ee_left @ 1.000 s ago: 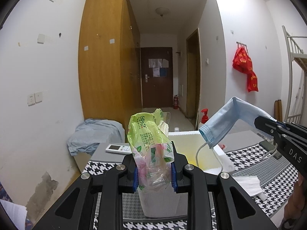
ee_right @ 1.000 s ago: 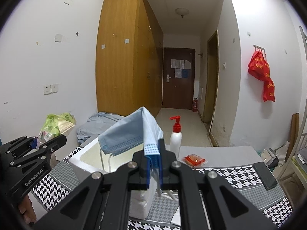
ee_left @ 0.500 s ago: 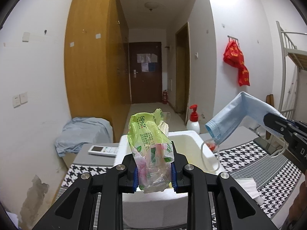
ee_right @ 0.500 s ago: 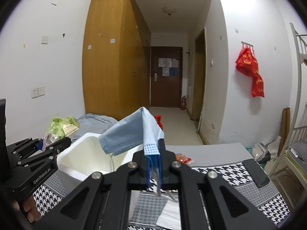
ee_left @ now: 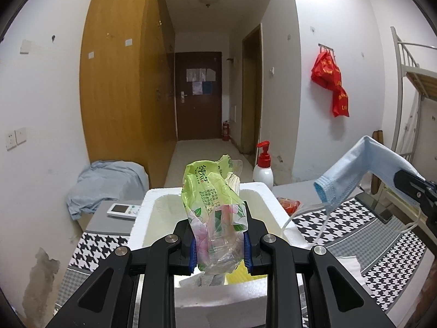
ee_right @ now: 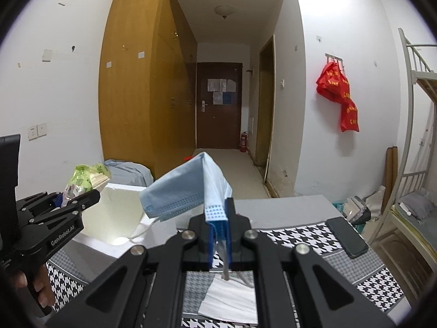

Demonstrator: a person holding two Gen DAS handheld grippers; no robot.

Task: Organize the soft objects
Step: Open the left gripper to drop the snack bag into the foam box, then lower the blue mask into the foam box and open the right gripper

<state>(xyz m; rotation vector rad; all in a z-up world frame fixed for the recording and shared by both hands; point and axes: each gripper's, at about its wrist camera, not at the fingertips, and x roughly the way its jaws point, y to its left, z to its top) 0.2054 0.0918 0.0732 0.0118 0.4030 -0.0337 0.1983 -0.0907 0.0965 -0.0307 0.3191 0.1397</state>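
Since one second ago we have carried both claws forward and to the right, so the white foam box (ee_left: 218, 248) now lies directly under the left claw (ee_left: 220, 246), and the blue mask has gone from above the box to its right side.

Nearest in the left wrist view, the left claw is closed on the crumpled green and clear plastic tissue packet (ee_left: 215, 213), holding it by its lower, transparent end; the green printed end stands up above the open box. In the right wrist view, the right claw (ee_right: 218, 242) is closed almost fully on a folded light blue surgical face mask (ee_right: 188, 188), and the white ear loops (ee_right: 142, 231) hang down toward the box rim. Under this claw a white paper tissue (ee_right: 232, 298) lies flat on the houndstooth black-and-white cloth of the worktop (ee_right: 300, 235).

A little farther we see a black phone (ee_right: 347, 236) on the cloth, a white remote control (ee_left: 124, 210) on the grey part, a red snack packet (ee_left: 289, 205) and a white pump bottle with red head (ee_left: 262, 169) behind the box.

We judge that both soft things are ready to be let go into the box. The risk: the packet film is slippery and may stick to one pad. The mask is beside the box, not over it, so if released here it may fall on the cloth, or its loops may catch on the rim.
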